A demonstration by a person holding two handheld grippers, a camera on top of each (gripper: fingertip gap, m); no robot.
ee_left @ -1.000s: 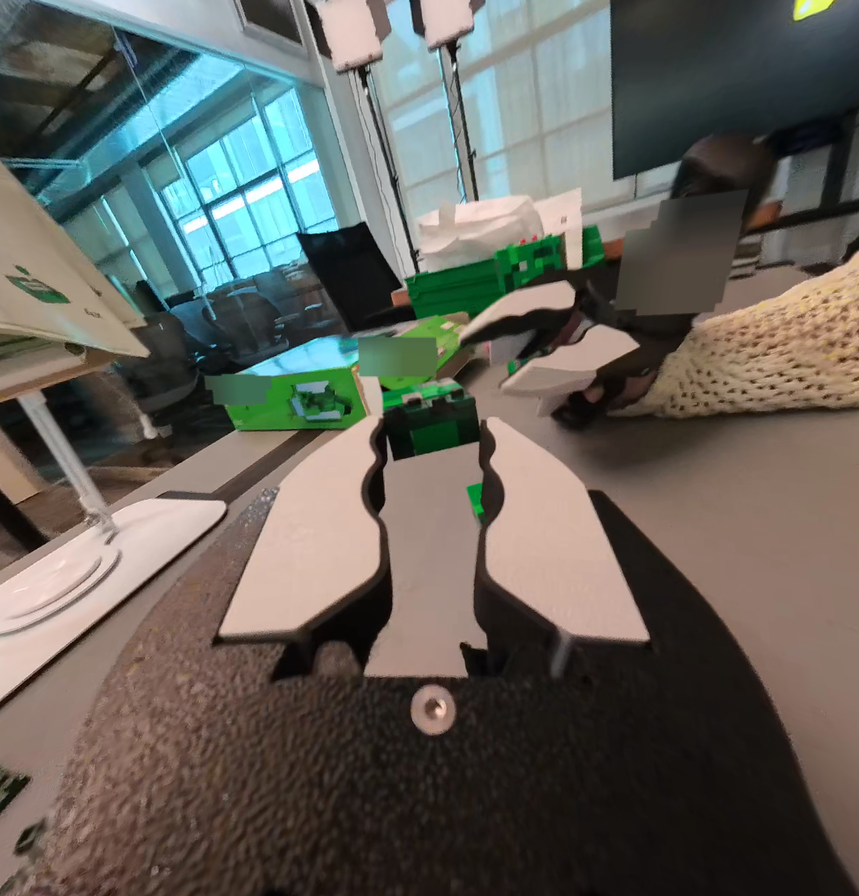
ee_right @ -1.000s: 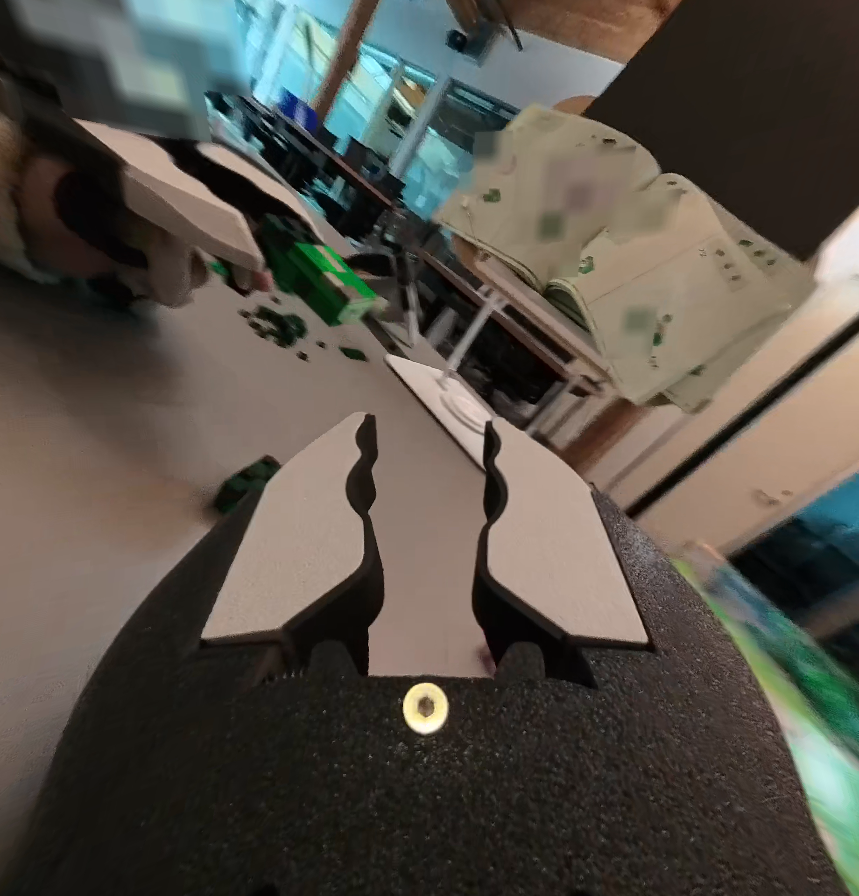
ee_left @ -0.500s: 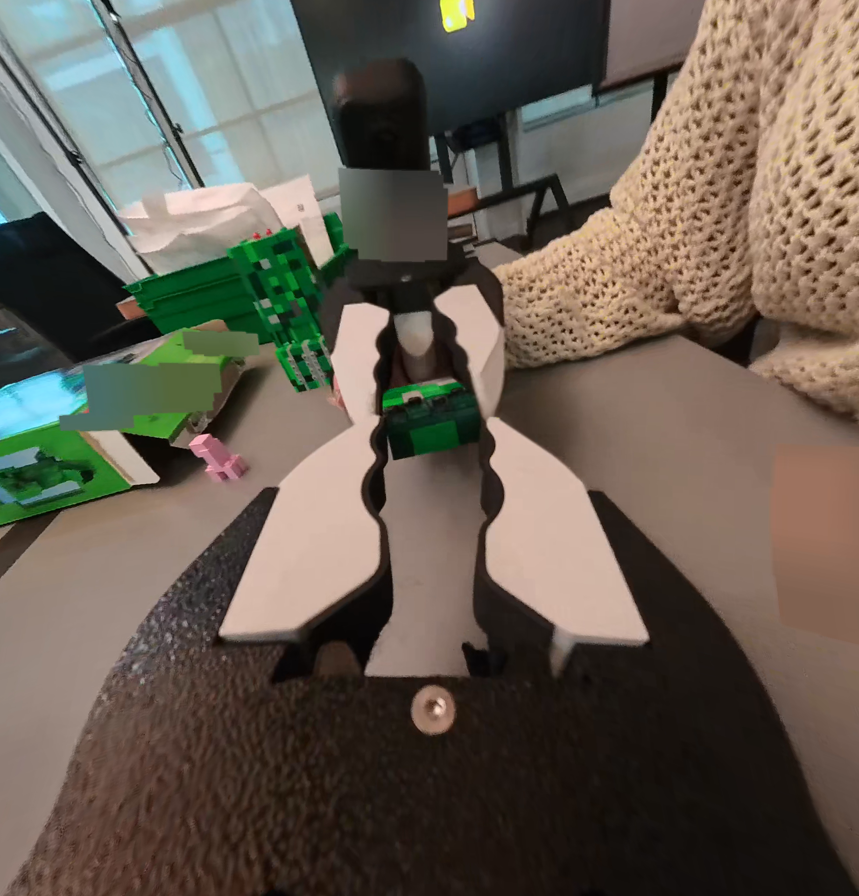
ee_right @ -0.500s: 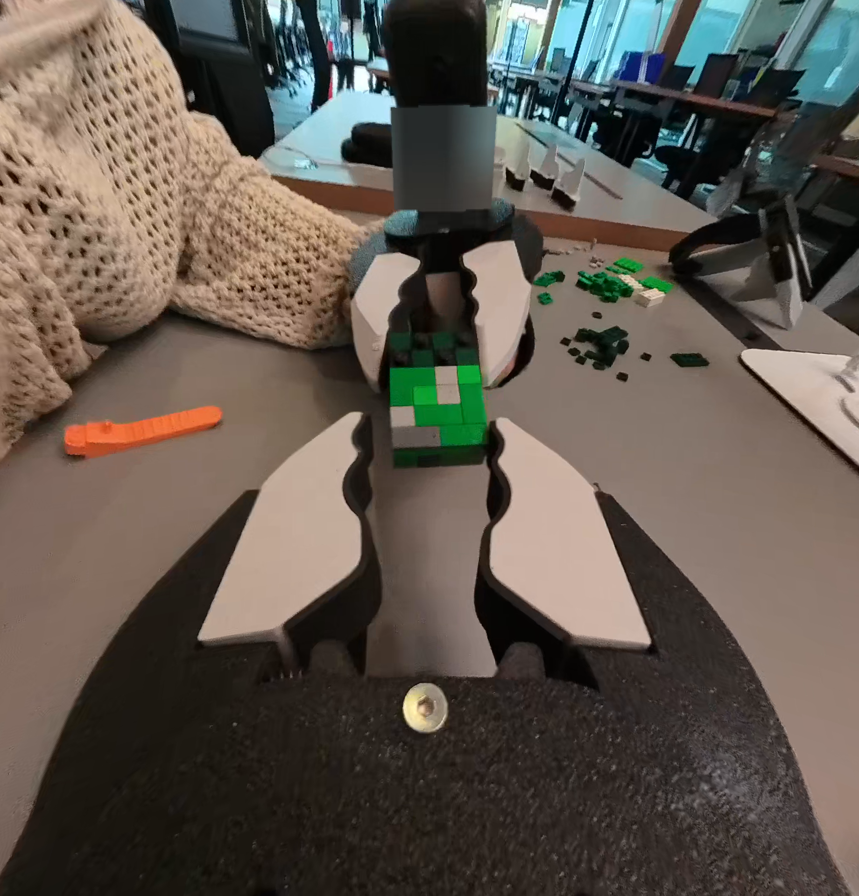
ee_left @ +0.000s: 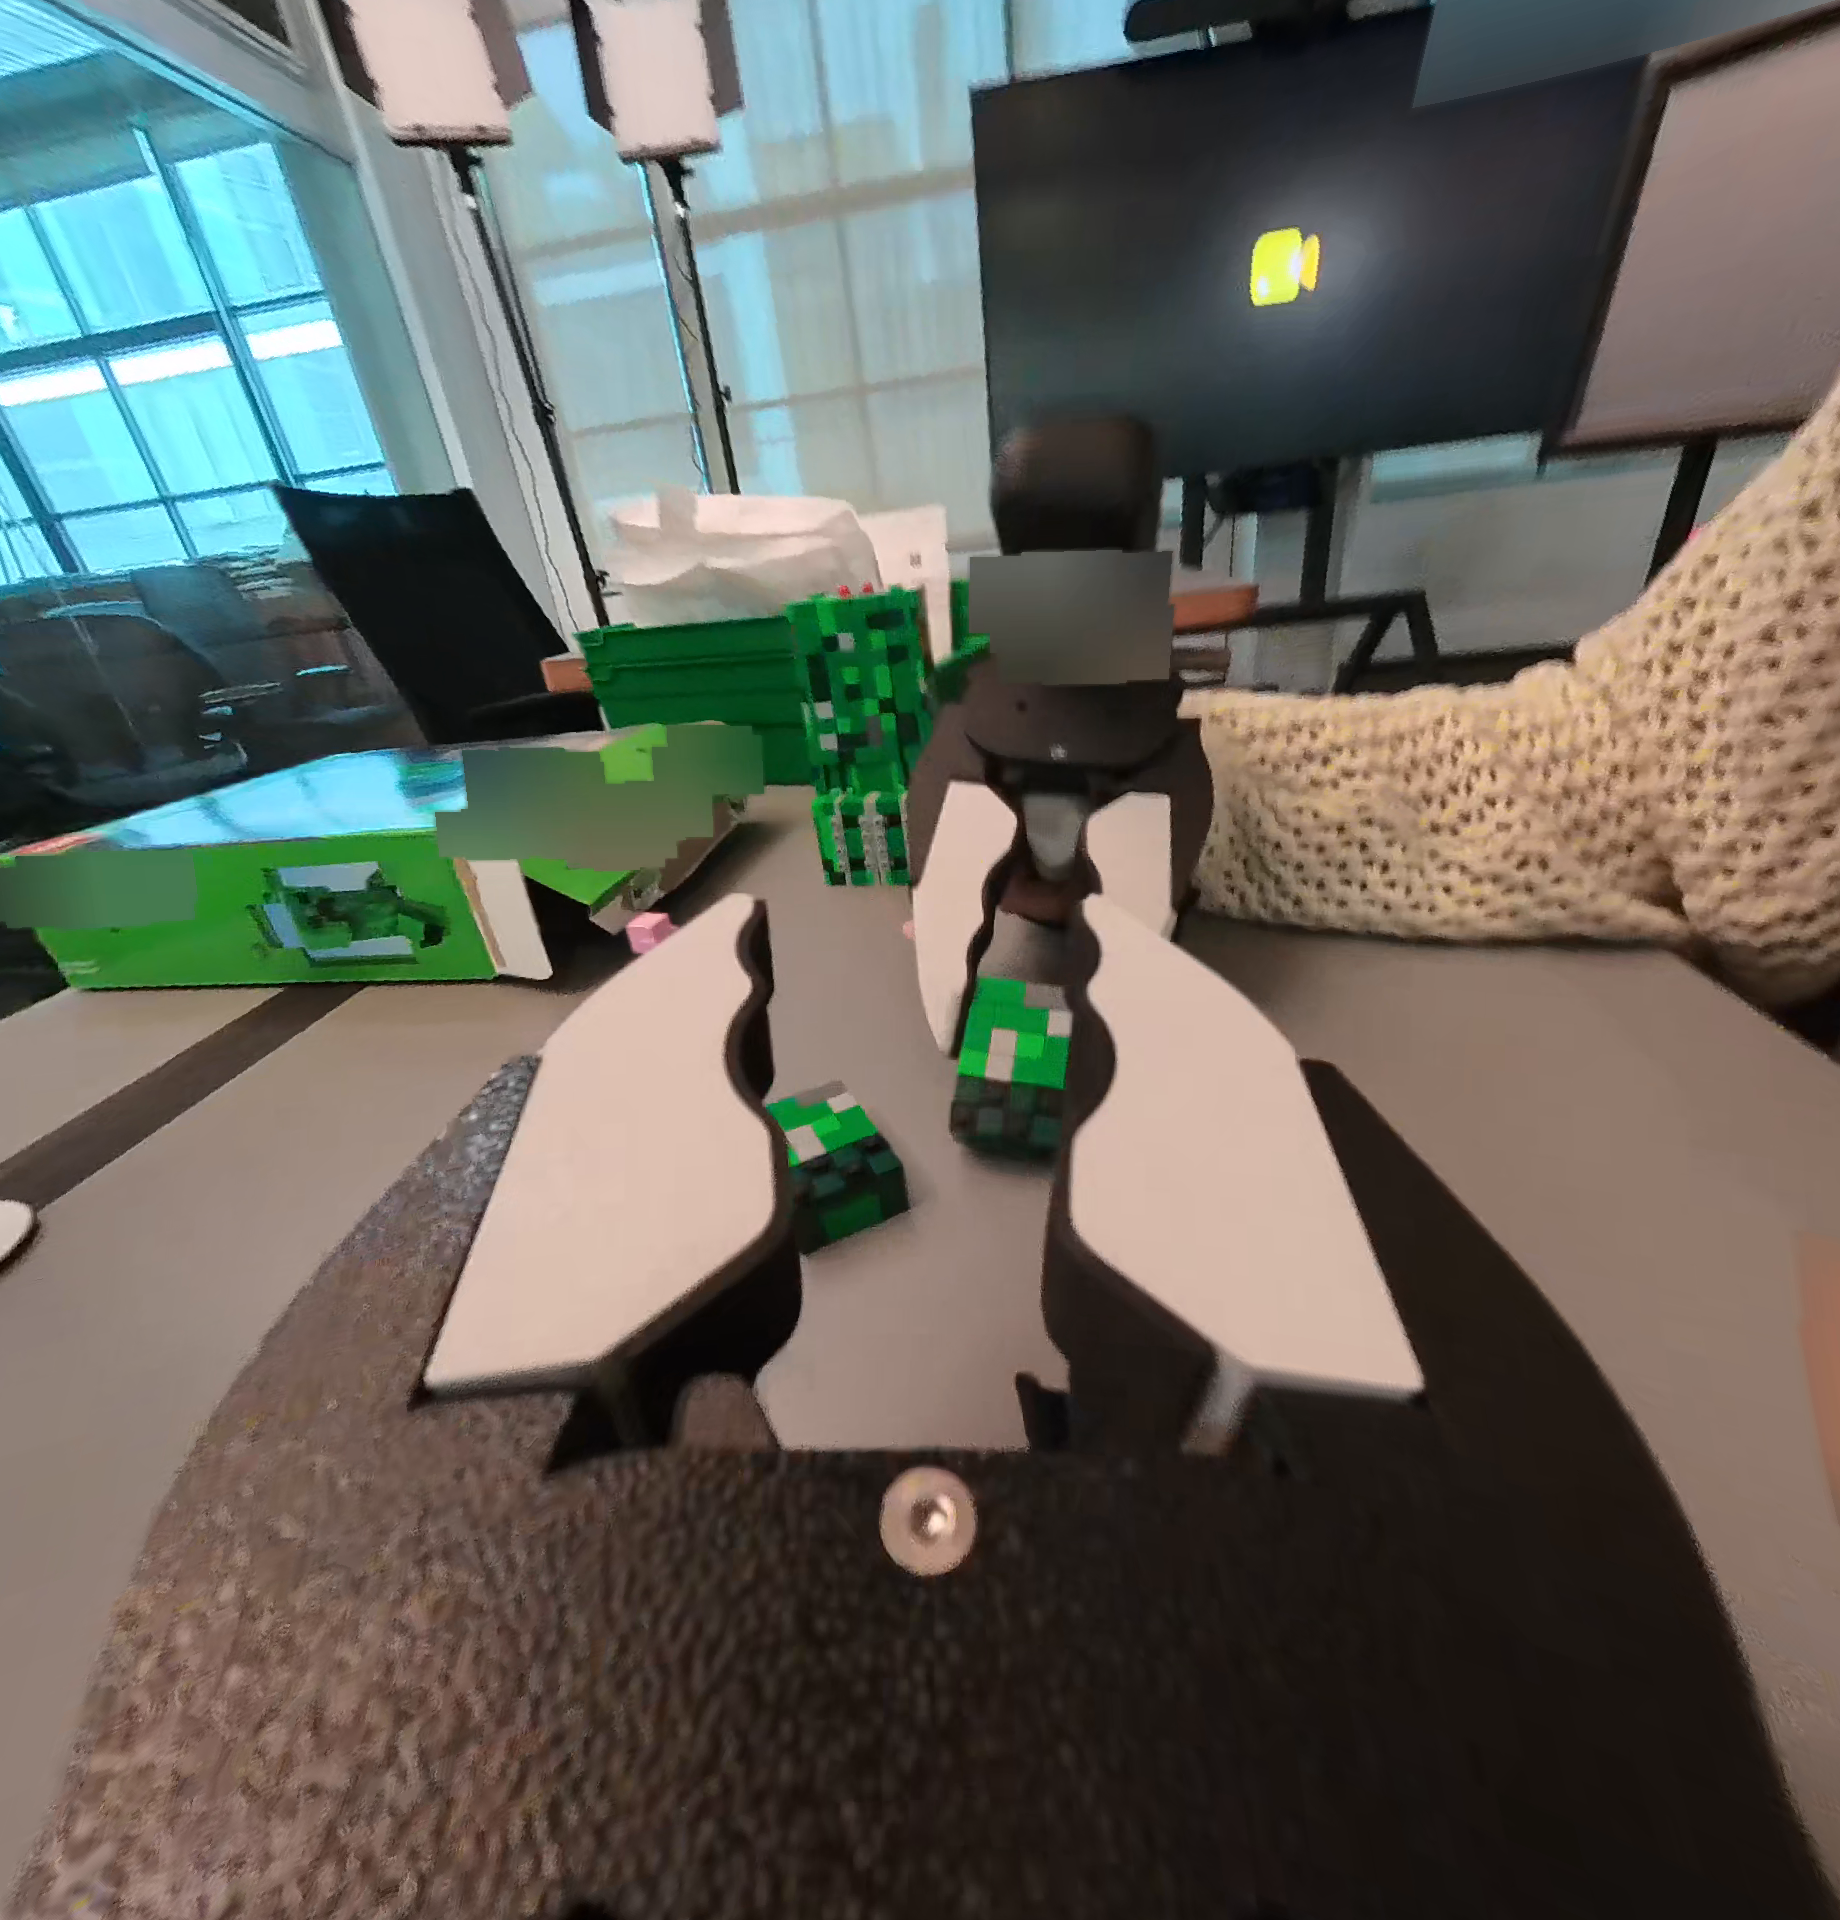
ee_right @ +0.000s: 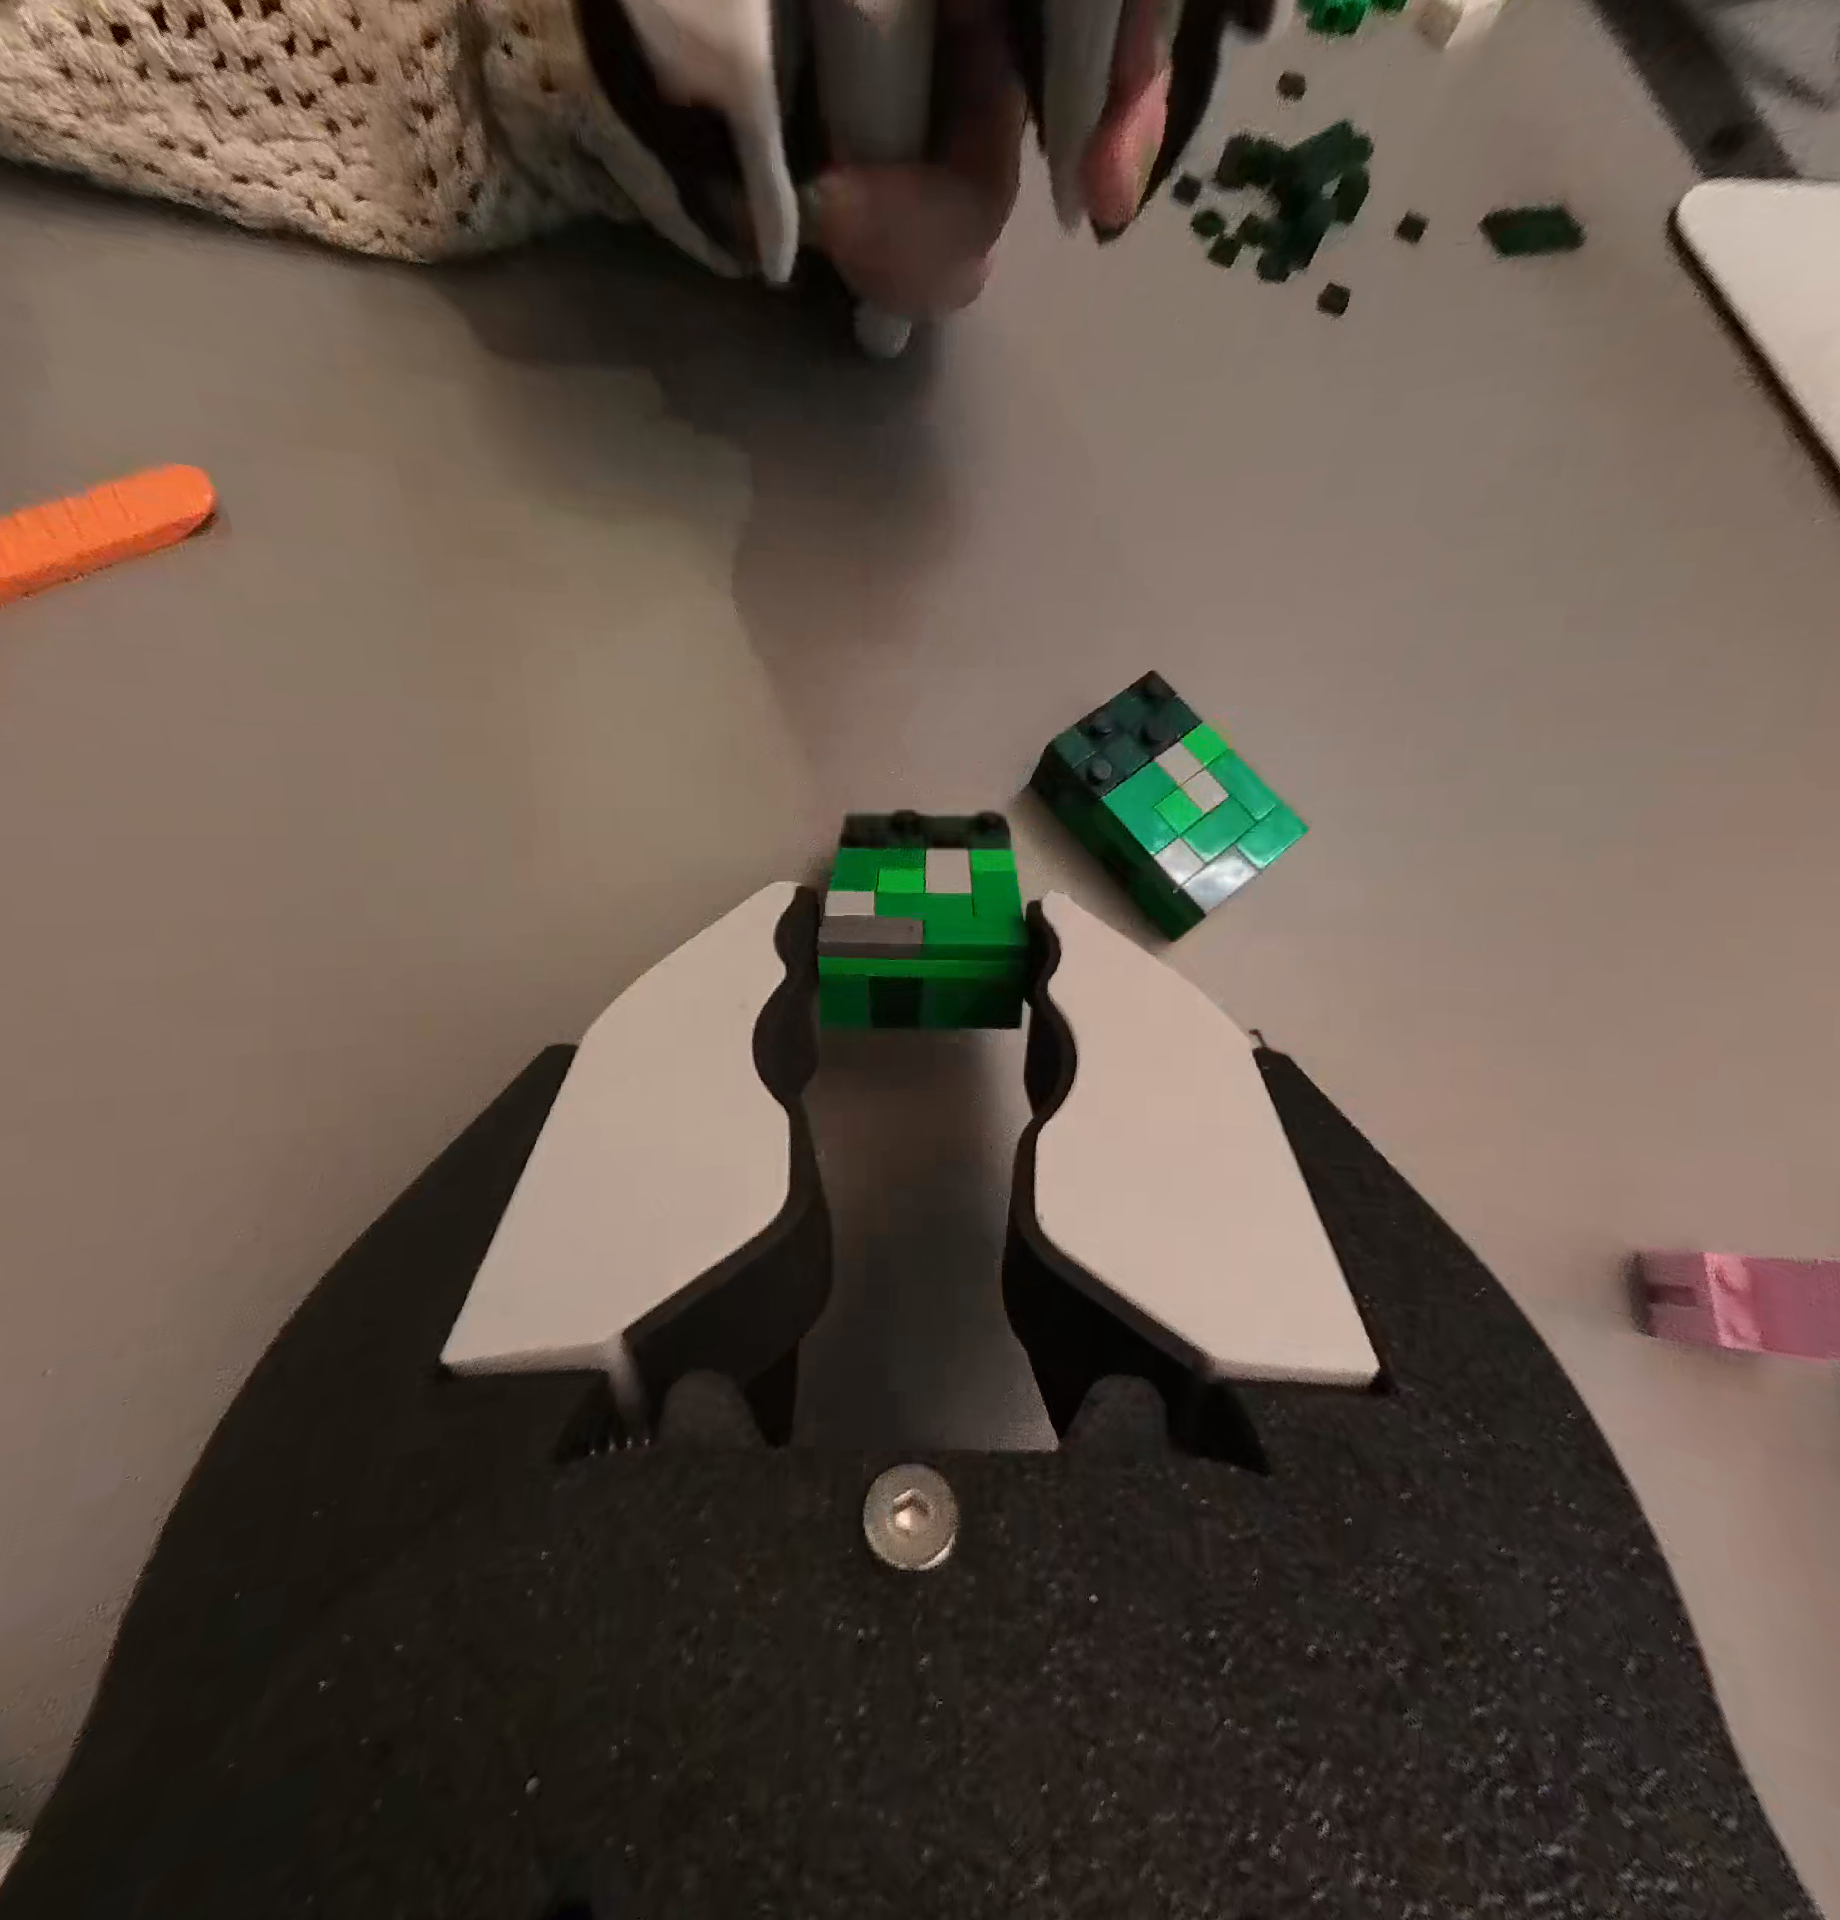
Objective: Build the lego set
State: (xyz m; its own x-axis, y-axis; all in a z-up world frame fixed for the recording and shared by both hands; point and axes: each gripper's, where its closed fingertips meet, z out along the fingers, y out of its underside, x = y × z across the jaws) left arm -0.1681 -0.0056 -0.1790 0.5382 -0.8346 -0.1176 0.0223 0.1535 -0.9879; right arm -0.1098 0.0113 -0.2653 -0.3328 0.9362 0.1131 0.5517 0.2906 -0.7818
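On the grey table [ee_right: 480,831], right gripper [ee_right: 924,914] clamping green block [ee_right: 921,935], left gripper [ee_left: 921,997] spread, blurred opposite.

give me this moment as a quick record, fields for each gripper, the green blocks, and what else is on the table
left gripper: open, empty, above the table
right gripper: shut on held green block
loose green block: lying tilted on the grey table, apart from the held one
orange tool: far left in the right wrist view
pink piece: right edge, blurred
loose green pieces: scattered at the far side
green box: left in the left wrist view
finished green figure: standing behind the grippers
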